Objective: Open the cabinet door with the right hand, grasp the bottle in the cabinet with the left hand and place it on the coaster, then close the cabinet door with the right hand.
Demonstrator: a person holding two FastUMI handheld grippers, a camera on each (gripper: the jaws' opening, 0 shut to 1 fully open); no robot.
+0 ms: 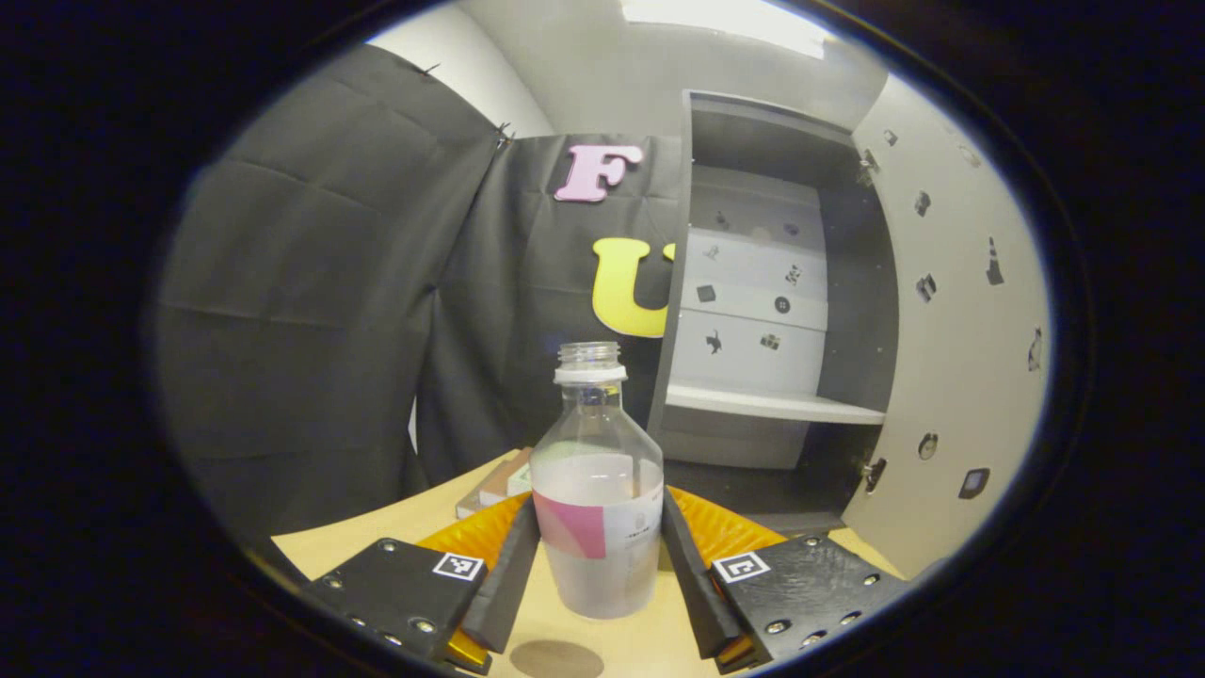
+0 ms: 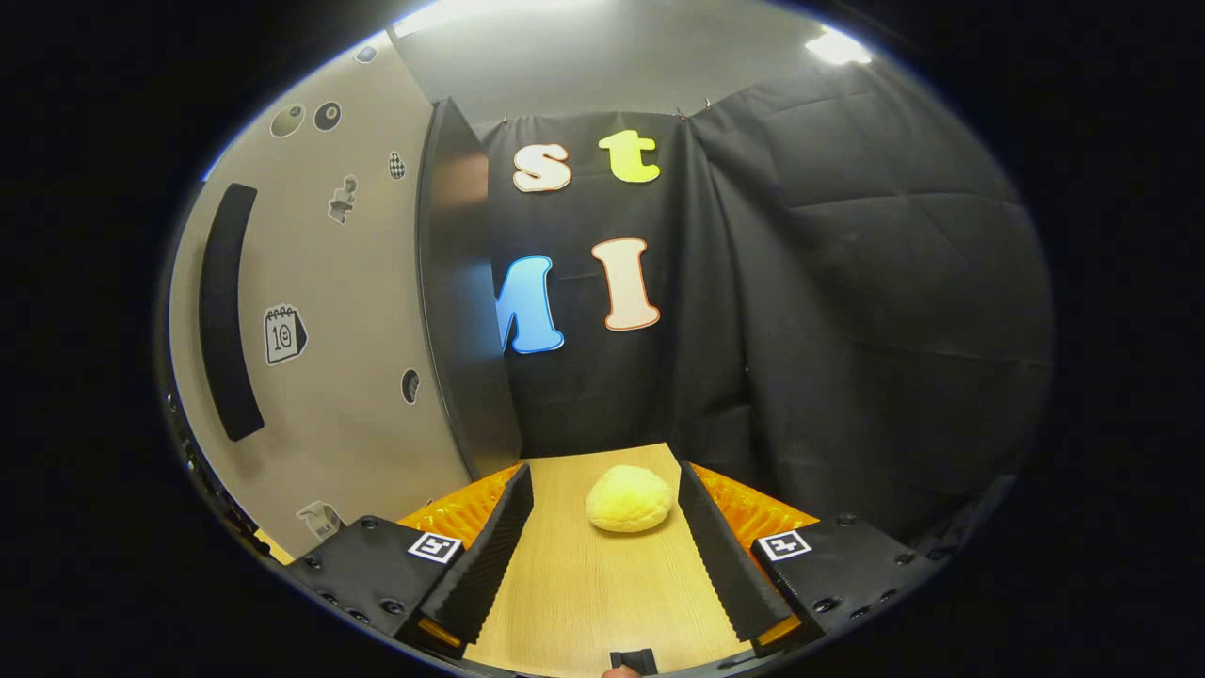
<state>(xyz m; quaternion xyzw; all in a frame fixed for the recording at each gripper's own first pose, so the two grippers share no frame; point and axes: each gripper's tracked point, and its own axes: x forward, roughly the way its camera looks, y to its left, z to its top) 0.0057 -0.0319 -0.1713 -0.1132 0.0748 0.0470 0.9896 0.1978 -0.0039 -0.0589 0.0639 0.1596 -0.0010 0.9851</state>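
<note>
In the left gripper view the bottle stands upright on the desk between the left tool's fingers. The cabinet stands behind it to the right, its door swung out rightward. In the right gripper view a bun lies on the desk ahead, the door at left.

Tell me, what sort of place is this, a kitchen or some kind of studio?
Most likely a staged recording booth, not a real kitchen. Black cloth hangs as walls around a small wooden table, and a lone cabinet dotted with stickers stands open beside a bottle held between the left gripper fingers.
</note>
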